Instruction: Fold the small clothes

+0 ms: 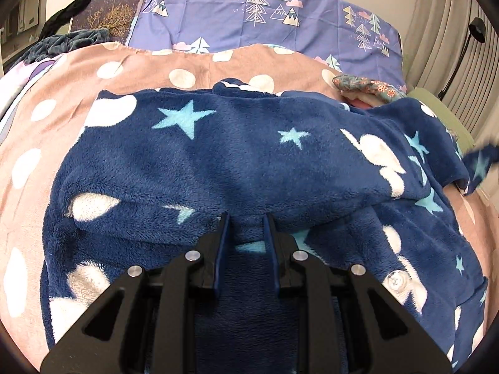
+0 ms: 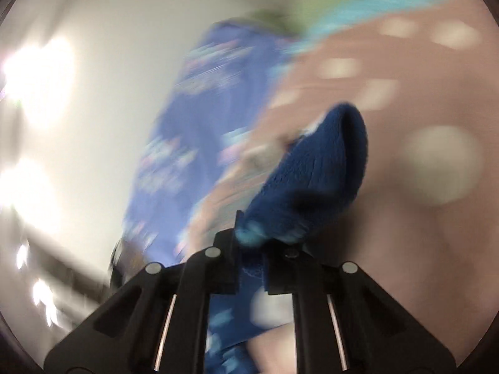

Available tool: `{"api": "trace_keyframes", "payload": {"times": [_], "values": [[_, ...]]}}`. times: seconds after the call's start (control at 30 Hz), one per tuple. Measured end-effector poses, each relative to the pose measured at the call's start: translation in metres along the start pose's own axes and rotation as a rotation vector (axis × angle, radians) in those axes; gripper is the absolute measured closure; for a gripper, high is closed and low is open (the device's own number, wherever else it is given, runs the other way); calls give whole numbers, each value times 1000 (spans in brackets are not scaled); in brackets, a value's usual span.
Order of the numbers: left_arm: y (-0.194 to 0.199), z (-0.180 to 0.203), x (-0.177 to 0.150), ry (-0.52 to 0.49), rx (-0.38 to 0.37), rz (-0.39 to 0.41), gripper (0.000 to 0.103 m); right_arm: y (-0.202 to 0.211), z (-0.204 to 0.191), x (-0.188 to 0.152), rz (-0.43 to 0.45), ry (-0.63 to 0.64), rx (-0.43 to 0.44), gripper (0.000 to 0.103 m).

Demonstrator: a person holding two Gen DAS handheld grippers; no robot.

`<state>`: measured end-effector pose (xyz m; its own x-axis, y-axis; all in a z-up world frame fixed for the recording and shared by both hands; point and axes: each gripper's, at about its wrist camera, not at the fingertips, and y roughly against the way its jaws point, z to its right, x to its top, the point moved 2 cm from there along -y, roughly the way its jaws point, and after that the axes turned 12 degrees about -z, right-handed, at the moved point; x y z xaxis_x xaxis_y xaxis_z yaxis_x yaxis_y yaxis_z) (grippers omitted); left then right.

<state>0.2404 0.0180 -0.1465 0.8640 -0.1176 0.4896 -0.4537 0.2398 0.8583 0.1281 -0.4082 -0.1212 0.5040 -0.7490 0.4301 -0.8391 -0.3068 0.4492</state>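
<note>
A navy fleece garment [image 1: 243, 155] with pale stars and white blobs lies spread on the bed, its near edge folded over. My left gripper [image 1: 247, 222] pushes under that fold, its jaws narrowly apart and shut on a bunch of the fleece. A white snap button [image 1: 395, 280] shows at the lower right. At the far right a blurred navy sleeve end [image 1: 482, 165] hangs lifted off the bed. In the blurred right wrist view my right gripper [image 2: 251, 233] is shut on that sleeve [image 2: 321, 174], whose cuff stands up past the fingertips.
The garment rests on a pink blanket with white dots [image 1: 187, 65]. Behind it lies a purple sheet with trees [image 1: 237, 21]. A floral cloth [image 1: 368, 85] sits at the back right, a dark grey blanket [image 1: 68, 42] at the back left. A ribbed curtain [image 1: 452, 62] closes off the right.
</note>
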Motion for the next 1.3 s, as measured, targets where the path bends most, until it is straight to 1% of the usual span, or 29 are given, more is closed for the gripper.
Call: {"api": "trace_keyframes", "payload": {"times": [0.03,0.1,0.17,0.2,0.23,0.27,0.37,0.4,0.47,0.53,0.57,0.6,0.63,0.67,0.7,0.73,0.8,0.83,0.87,0.9,0.97,1.07,1.1,1.13,1.17,1.2,1.23,1.27,1.3], "values": [[0,1,-1,0,-1,1,80,-15,-36,-17,-47,89,56,94],[0,0,-1,8,-14,4,80,-53,-108,-65,-186,297,159,94],[1,-4,-1,20,-38,7,80,-88,-146,-112,-315,446,205,94],[1,-4,-1,26,-48,8,80,-103,-155,-130,-358,494,194,94],[1,-5,-1,29,-54,8,80,-125,-158,-154,-416,537,156,94],[1,-6,-1,32,-62,8,80,-146,-153,-174,-481,539,118,94],[1,-6,-1,36,-69,8,80,-188,-117,-211,-638,448,49,94],[1,-6,-1,37,-71,8,80,-195,-110,-215,-659,432,37,94],[1,-7,-1,42,-79,8,80,-197,-102,-233,-680,425,34,94],[2,-10,-1,52,-102,7,79,-197,-104,-233,-676,442,42,93],[3,-12,-1,60,-123,8,77,-195,-108,-232,-676,449,45,91],[7,-16,0,77,-162,10,76,-194,-109,-233,-675,458,48,90],[11,-19,-1,98,-210,11,70,-194,-111,-231,-672,477,51,89],[17,-22,-1,129,-283,10,60,-194,-113,-225,-663,498,50,88],[24,-24,-1,152,-354,9,55,-193,-112,-221,-653,518,46,88],[29,-22,-1,157,-392,14,46,-194,-116,-222,-644,539,45,88],[44,-17,2,152,-460,44,41,-198,-120,-220,-649,551,62,87],[47,-13,3,153,-477,51,35,-193,-121,-216,-658,560,78,85],[50,-10,5,159,-496,55,23,-192,-126,-219,-662,582,85,80],[51,-8,9,177,-519,54,17,-192,-128,-222,-662,602,81,75],[48,-4,13,188,-538,39,15,-191,-133,-232,-662,673,57,74],[32,-2,18,220,-481,-14,15,-189,-134,-238,-665,722,35,73],[22,-2,18,246,-465,-48,16,-188,-133,-238,-667,723,33,72],[14,-3,18,265,-466,-74,30,-188,-133,-237,-674,719,34,72],[8,-3,17,275,-478,-89,58,-186,-131,-236,-677,718,33,71],[3,-2,16,278,-474,-101,71,-184,-130,-234,-676,720,31,63],[1,-4,19,277,-456,-99,89,-179,-127,-230,-664,725,15,57],[2,-4,21,269,-444,-90,90,-174,-123,-225,-640,732,2,47],[11,-3,25,249,-445,-62,91,-170,-121,-221,-623,737,-5,45]]}}
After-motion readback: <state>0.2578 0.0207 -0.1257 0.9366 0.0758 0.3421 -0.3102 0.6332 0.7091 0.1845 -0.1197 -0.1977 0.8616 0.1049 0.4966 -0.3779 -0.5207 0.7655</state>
